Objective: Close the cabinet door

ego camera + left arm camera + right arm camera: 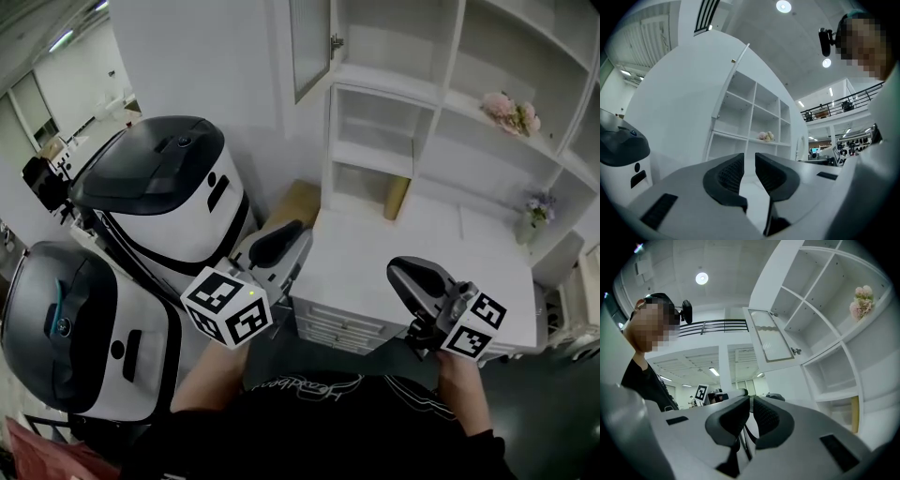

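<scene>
White cabinet door (glass-paned) stands swung open.

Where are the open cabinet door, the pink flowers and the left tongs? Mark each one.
Cabinet door [309, 42]: head view, on its glass pane.
Pink flowers [511, 112]: head view, on the blooms.
Left tongs [749, 158]: left gripper view, midway between the tips.

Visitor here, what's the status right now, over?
Left hand-held gripper slightly open, right hand-held gripper shut, both empty. Cabinet door stands open, untouched. Nothing seen blocking its swing.
</scene>
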Tool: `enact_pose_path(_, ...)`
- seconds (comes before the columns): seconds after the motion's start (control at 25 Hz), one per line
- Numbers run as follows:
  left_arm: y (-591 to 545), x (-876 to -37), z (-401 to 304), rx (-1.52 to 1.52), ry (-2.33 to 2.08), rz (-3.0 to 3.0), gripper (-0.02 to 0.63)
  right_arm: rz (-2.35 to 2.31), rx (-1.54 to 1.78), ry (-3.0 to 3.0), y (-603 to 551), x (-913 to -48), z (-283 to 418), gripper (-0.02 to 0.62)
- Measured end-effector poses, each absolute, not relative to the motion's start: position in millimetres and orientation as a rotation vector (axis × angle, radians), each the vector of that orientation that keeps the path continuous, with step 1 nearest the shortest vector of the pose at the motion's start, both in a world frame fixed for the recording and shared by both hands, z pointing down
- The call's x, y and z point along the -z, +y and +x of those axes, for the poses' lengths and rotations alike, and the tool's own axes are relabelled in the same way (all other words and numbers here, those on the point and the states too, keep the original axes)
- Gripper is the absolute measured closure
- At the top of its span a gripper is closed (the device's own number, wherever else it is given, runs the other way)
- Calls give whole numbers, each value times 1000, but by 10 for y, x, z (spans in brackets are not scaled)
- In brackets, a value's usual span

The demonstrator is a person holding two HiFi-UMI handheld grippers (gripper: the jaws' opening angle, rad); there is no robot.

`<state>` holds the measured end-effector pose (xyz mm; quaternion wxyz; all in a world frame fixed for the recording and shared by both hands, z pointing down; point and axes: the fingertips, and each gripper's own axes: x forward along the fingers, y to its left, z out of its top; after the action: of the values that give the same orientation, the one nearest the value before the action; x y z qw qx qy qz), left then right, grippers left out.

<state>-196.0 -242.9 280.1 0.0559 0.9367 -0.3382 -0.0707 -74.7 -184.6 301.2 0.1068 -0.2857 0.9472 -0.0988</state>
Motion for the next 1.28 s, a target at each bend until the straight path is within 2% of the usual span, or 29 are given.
enact_pose_path(0.12, -2720, -2714, -2068, 213, -1057, 2872, 494, -847, 295, 2786, -2035, -3008, -792, 548)
enact_pose_path(0.48, -3403, -2385, -2258, 136, -1174, 2976, 431, -825, 273, 2817, -2327, -2995, -925, 548)
enact_pose_path(0.68, -3576, -2213, -2192, 159, -1077, 3006, 387, -840, 269, 2827, -2375, -3025, -896, 548)
enact_pose_path(1.12, -3795, -1842, -2054, 183, -1008, 3099, 390, -847, 323, 2837, -2531, -3208, -877, 548)
enact_pose_path(1.16, -3826, -1819, -2063, 192, -1019, 3095, 403, -845, 338, 2830, -2555, -3236, -866, 548)
enact_pose_path(1.2, -3854, -1796, -2074, 204, -1031, 3090, 444, -843, 350, 2823, -2580, -3259, -857, 548)
enact_pose_path(1.28, -3882, -1781, -2075, 220, -1035, 3086, 439, -838, 371, 2810, -2613, -3301, -849, 548)
